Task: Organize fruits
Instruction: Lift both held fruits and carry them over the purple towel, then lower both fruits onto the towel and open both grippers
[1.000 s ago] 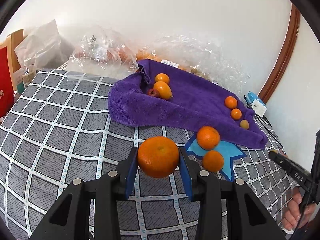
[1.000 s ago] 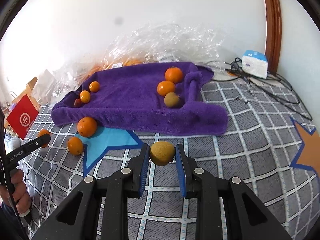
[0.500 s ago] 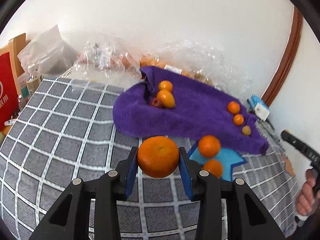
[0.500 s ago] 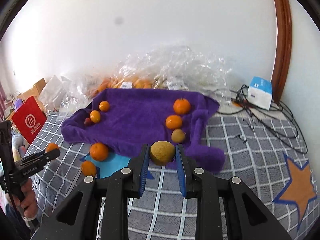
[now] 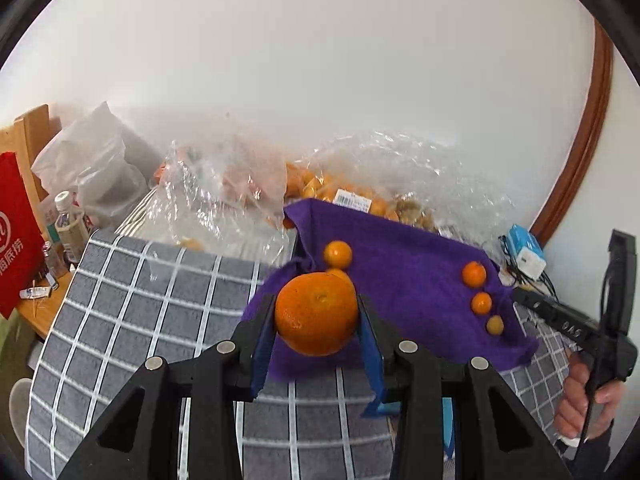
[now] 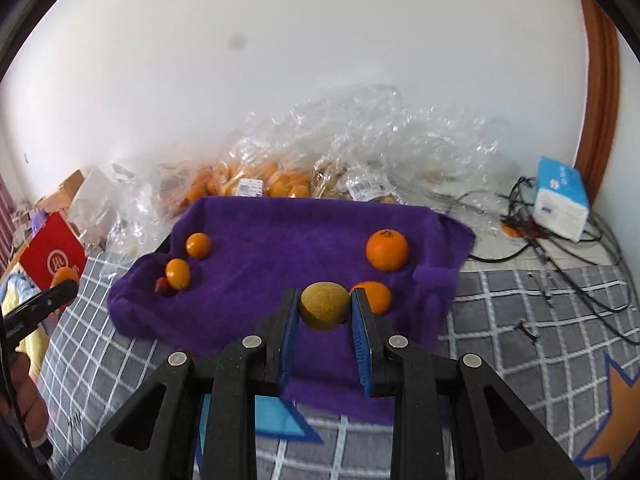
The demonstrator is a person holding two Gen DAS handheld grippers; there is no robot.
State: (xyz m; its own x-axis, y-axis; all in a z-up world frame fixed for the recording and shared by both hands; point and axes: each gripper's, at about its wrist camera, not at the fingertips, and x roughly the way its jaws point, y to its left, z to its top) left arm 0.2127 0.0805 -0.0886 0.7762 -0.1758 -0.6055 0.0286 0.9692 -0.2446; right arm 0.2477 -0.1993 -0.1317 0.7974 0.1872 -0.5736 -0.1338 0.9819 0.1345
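My left gripper is shut on a large orange and holds it above the near left edge of the purple towel. My right gripper is shut on a brownish-yellow kiwi above the towel's front part. On the towel lie small oranges at the left and oranges at the right. In the left wrist view, three small fruits line the towel's right side.
Clear plastic bags of fruit lie behind the towel against the wall. A blue-white box and cables sit at the right. A red bag and bottles stand at the left. The grey checked cloth covers the surface.
Both grippers have risen and moved forward over the towel with their fruits. The two loose oranges on the blue star have dropped out of view.
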